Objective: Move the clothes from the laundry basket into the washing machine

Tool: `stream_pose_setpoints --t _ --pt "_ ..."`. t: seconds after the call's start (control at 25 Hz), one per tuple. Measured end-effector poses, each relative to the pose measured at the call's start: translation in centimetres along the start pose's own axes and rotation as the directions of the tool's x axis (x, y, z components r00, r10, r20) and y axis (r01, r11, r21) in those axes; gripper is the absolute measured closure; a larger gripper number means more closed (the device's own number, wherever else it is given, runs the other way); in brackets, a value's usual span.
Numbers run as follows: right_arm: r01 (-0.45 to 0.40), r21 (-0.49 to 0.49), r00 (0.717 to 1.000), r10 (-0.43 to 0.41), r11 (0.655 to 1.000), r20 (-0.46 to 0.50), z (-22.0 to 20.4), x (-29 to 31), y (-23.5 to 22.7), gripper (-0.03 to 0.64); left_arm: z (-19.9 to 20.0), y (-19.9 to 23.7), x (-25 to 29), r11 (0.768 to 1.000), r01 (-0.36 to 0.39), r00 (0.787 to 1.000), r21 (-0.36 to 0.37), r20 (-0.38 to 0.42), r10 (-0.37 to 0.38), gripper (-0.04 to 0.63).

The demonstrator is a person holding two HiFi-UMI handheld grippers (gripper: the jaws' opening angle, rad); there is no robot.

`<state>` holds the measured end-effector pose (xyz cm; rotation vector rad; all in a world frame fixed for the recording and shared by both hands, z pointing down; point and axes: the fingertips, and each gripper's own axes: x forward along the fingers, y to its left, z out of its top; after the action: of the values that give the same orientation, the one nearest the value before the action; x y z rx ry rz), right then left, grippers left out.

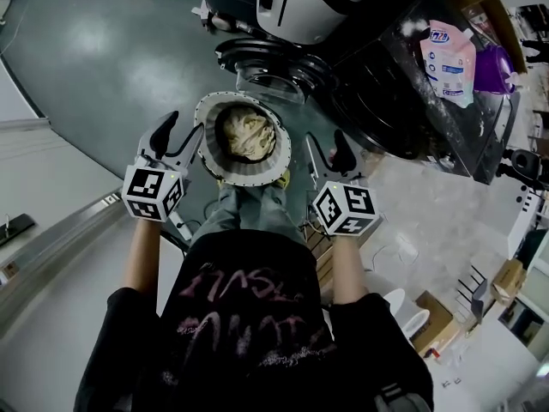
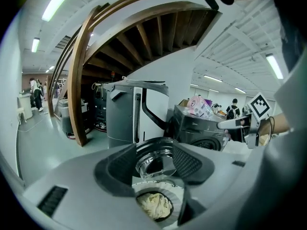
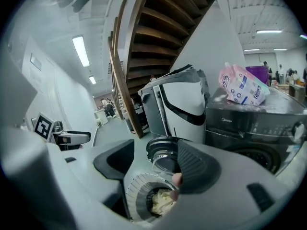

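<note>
Basket (image 1: 203, 154) holds perhaps one cream garment (image 1: 247, 134).

Big work hall or test lab, not a home. Ahead of the left gripper (image 1: 183, 129): tall grey washer (image 2: 136, 114) & dark washer (image 2: 201, 128) side by side, wooden stairs (image 2: 139, 37) over them. Strip lights (image 2: 60, 1) up top, grey floor (image 1: 111, 50) below, people (image 2: 34, 92) far off to its left.
</note>
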<state>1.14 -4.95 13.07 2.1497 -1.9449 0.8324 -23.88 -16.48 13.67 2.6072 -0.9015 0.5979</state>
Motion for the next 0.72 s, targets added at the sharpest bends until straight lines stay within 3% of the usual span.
stream_pose_setpoints --t 0.2,0.72 --pt "0.002 0.022 0.999 -0.002 1.0 -0.032 -1.8 1.9 -0.4 0.33 -2.6 1.0 1.6 1.0 -0.005 0.999 0.0 -0.054 0.005 0.354" --pt "0.047 0.094 0.986 -0.031 0.994 -0.162 -9.7 6.2 -2.0 0.33 -10.0 3.4 6.1 0.994 -0.037 0.988 -0.101 -0.156 0.021 0.354"
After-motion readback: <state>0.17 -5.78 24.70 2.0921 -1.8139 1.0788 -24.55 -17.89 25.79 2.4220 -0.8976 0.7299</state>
